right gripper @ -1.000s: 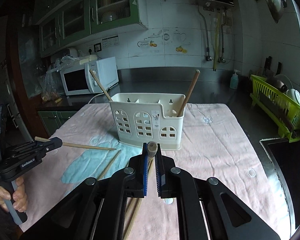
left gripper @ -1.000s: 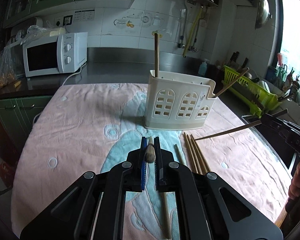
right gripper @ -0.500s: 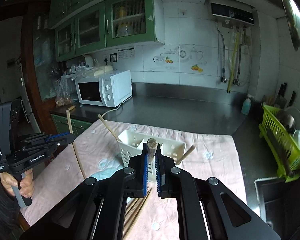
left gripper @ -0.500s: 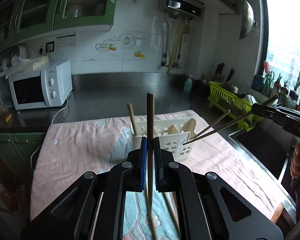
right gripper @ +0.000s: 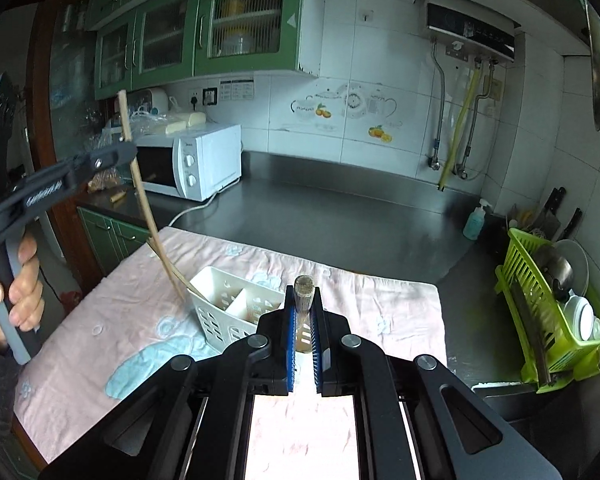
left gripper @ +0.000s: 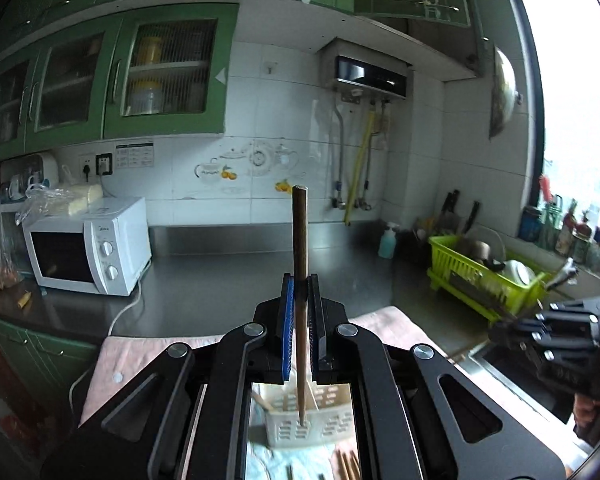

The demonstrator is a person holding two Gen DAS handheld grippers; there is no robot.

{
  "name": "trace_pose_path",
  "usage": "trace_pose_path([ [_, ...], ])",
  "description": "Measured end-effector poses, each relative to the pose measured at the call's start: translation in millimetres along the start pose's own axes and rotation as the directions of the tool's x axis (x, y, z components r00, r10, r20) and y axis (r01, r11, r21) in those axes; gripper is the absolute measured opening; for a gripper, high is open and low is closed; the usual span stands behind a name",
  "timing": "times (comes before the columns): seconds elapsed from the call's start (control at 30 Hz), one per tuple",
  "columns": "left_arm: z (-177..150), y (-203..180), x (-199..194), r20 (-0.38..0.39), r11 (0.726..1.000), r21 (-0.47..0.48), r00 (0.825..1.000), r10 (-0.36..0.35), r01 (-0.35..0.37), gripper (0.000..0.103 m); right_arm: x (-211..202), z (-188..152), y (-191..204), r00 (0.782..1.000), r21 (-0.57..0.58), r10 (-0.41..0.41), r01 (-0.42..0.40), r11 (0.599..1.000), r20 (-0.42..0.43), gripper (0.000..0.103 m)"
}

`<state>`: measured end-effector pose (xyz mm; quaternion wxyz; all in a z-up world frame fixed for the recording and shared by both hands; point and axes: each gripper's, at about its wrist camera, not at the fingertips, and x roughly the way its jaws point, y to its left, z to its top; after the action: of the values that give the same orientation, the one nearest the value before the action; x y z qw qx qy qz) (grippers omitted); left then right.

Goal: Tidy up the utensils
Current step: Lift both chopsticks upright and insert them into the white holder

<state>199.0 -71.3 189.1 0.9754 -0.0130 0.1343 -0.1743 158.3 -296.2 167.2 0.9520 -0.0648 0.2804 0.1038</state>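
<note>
Two claws, each clenched on one chopstick: left claw point(left gripper: 300, 296) holds a dark chopstick point(left gripper: 300, 248), right claw point(right gripper: 303, 312) a pale chopstick point(right gripper: 303, 292). One white caddy point(right gripper: 236, 312), three visible compartments, sits mid-cloth point(right gripper: 112, 320).

A dark steel counter point(right gripper: 340, 216) spans the frame's middle. A pink cloth point(right gripper: 380, 308) with pale blue patches covers its near part, lower centre. On the cloth stands a cream caddy point(right gripper: 220, 312). At upper left sits a white microwave point(right gripper: 204, 160); at right a green rack point(right gripper: 540, 320) and a soap bottle point(right gripper: 474, 222).
</note>
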Motion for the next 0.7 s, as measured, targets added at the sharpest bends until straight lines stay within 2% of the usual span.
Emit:
trace_pose_path([
  [0.17, -3.6, 0.1, 34.9, 0.01, 0.998, -0.009, 0.998, 0.067, -0.067, 0.005, 16.1, -3.8, -4.6, 1.0, 0.003, 0.004, -0.004, 1.0, -0.022, 0.006],
  [0.4, -28.7, 11.6, 77.2, -0.095, 0.997, -0.043, 0.993, 0.066, -0.071, 0.005, 39.6, -13.5, -5.9, 0.997, 0.002, 0.018, -0.018, 1.0, -0.069, 0.007],
  [0.63, -40.4, 14.8, 76.6, -0.13, 0.997, -0.038, 0.99, 0.056, -0.062, 0.009, 54.7, -19.5, -2.8, 0.996, 0.015, 0.014, -0.013, 1.0, -0.083, 0.007],
  [0.7, -41.3, 14.1, 69.8, -0.132, 0.998, -0.038, 0.99, 0.046, -0.052, 0.009, 52.7, -19.9, -2.7, 0.998, 0.022, 0.007, -0.006, 1.0, -0.07, 0.016],
])
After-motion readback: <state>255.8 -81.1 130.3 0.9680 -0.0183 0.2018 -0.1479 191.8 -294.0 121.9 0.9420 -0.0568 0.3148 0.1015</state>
